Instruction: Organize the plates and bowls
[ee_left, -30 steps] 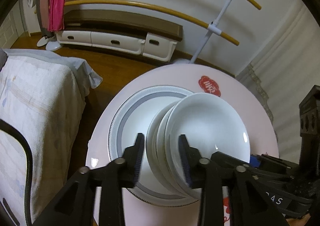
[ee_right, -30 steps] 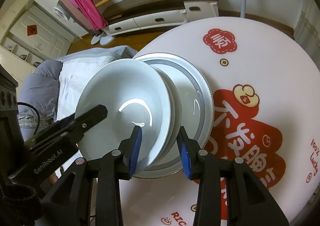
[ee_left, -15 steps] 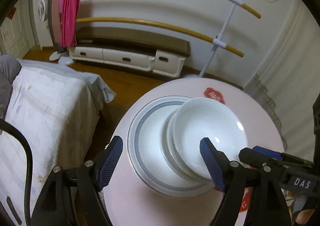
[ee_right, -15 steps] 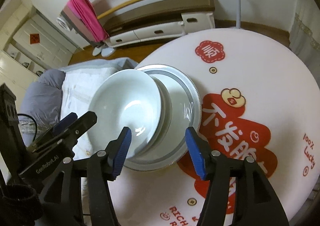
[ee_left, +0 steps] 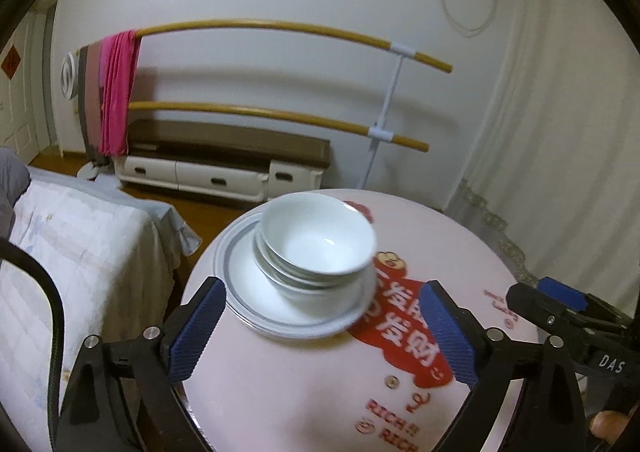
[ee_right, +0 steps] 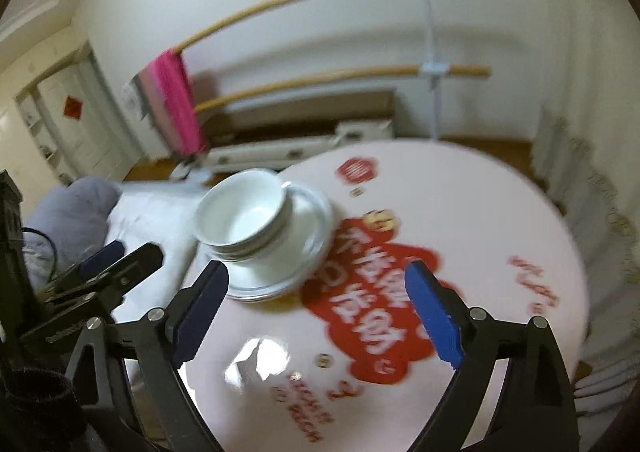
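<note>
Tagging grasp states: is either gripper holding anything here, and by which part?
Nothing held. The left gripper and right gripper are both opening with nothing between their pads; the stacked bowls sit free on the plates.

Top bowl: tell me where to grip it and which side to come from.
Pinch the top bowl at its near rim, one finger inside and one outside, coming from above. It sits nested in other bowls on a plate, so only the rim is exposed. Both grippers are opening, with nothing between the jaws.

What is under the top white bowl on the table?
More white bowls nest beneath the top bowl, all standing on grey-rimmed plates. The exact bowl count and the plate centre are hidden.
</note>
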The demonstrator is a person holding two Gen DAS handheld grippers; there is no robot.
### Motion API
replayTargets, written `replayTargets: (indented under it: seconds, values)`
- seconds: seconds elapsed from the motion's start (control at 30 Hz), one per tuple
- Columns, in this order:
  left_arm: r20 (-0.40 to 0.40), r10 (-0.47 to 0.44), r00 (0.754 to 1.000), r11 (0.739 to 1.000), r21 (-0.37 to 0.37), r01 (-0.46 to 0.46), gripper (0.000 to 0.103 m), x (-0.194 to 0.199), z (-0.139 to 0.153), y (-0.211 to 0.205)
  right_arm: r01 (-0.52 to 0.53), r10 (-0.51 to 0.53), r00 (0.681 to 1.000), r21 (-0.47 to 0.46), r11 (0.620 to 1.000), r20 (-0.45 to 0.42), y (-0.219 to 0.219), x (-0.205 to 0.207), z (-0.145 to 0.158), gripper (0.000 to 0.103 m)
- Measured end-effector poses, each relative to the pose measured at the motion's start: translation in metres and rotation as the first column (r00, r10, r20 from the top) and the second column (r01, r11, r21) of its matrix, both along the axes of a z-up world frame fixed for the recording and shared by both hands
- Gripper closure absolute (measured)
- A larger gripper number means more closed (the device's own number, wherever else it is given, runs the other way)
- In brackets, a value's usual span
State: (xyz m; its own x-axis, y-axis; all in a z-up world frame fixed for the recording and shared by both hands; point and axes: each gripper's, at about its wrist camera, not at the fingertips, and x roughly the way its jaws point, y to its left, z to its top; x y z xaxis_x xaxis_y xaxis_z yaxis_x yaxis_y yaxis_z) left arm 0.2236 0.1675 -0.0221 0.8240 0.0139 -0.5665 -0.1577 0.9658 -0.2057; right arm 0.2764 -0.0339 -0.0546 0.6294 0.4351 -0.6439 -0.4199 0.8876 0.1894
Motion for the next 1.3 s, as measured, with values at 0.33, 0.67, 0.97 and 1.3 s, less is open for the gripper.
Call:
replayTargets:
  seconds: [0.33,0.67,0.97,1.3]
  values:
    - [0.071,-0.065,0.995,0.998,0.018,0.063,0.002,-0.093,-0.008,-0.059,0.12,-0.12,0.989,0.005,0.993,0.093,-0.055,-0.084,-0.003,0.002]
    - [0.159,-0.122,0.98,0.99,0.093,0.108,0.001,-0.162,0.016,-0.1,0.181,-0.181,0.967,0.017,0.983,0.176,-0.096,-0.153,0.025,0.0]
    - [0.284,-0.12,0.951,0.975,0.214,0.059,0.001,-0.212,0.026,-0.139,0.206,-0.21,0.941,0.042,0.978,0.266,-0.122,-0.203,0.049,0.0]
    - [0.391,-0.191,0.901,0.97,0.219,0.11,0.001,-0.233,0.006,-0.157,0.255,-0.26,0.898,0.061,0.965,0.354,-0.137,-0.241,0.064,0.0]
